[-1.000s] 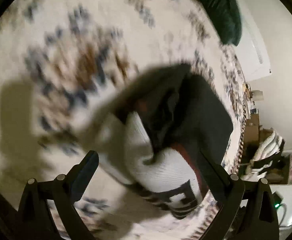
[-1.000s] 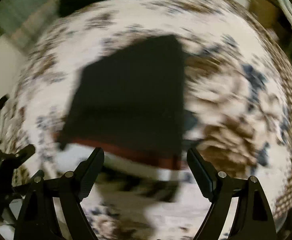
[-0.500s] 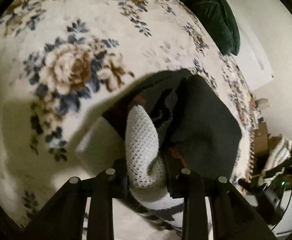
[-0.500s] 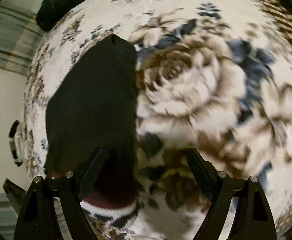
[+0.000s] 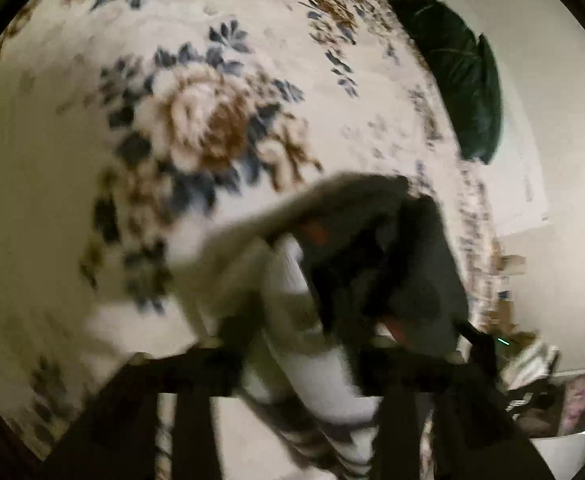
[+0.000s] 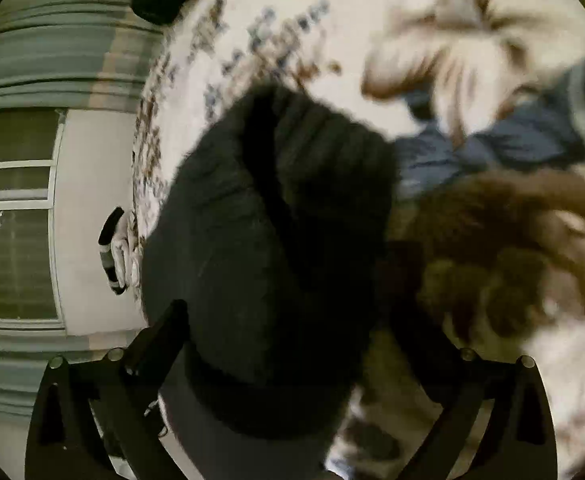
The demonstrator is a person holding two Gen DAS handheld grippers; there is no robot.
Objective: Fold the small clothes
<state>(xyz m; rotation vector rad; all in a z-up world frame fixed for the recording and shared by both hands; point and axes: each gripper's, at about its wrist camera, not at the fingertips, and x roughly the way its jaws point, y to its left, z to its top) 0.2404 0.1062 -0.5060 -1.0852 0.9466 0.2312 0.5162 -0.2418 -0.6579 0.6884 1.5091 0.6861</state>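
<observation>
A small knitted garment, black [image 5: 420,264] with a red stripe and a white part [image 5: 292,280], lies bunched on the floral bedspread [image 5: 196,128]. My left gripper [image 5: 304,344] is low over it. Its jaws are opening, and the white knitted fold runs between them; the view is blurred. In the right wrist view the black side of the garment [image 6: 260,240] fills the middle. My right gripper [image 6: 292,320] is close over it with its jaws opening wide. The black cloth lies between the fingers, which do not press on it.
A dark green pillow [image 5: 464,92] lies at the far end of the bed by a white wall. A striped cloth [image 6: 112,252] hangs at the bed's left edge, before a window with blinds [image 6: 12,220]. Clutter [image 5: 532,364] stands beyond the bed's right side.
The left gripper shut on the white fold, and its jaws have since widened. The right gripper has swung down and closer, so the black cloth now fills the space between its fingers.
</observation>
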